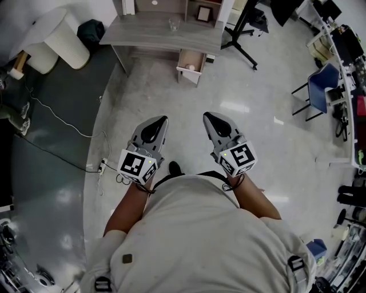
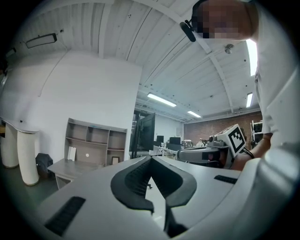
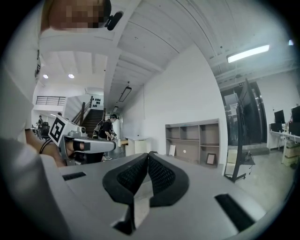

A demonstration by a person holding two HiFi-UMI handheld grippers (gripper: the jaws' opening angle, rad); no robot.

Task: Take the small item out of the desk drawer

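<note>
A grey desk (image 1: 160, 34) stands across the floor, well ahead of me. Its small drawer (image 1: 191, 59) on the right side is pulled open, and a small white item (image 1: 191, 67) lies at its front. I hold both grippers side by side at waist height, far short of the desk. My left gripper (image 1: 162, 119) is shut with nothing between its jaws, and its tips (image 2: 151, 158) meet. My right gripper (image 1: 207, 116) is shut and empty too, its tips (image 3: 148, 154) touching. Each gripper view shows the other gripper (image 2: 206, 152) (image 3: 89, 145) alongside.
A drinking glass (image 1: 174, 24) and a picture frame (image 1: 203, 14) stand on the desk, under a shelf unit (image 2: 96, 139). A black stand (image 1: 243, 34) stands right of the desk and a white round column (image 1: 63, 40) left of it. Cables (image 1: 63, 129) trail over the floor at left. Chairs (image 1: 320, 91) stand far right.
</note>
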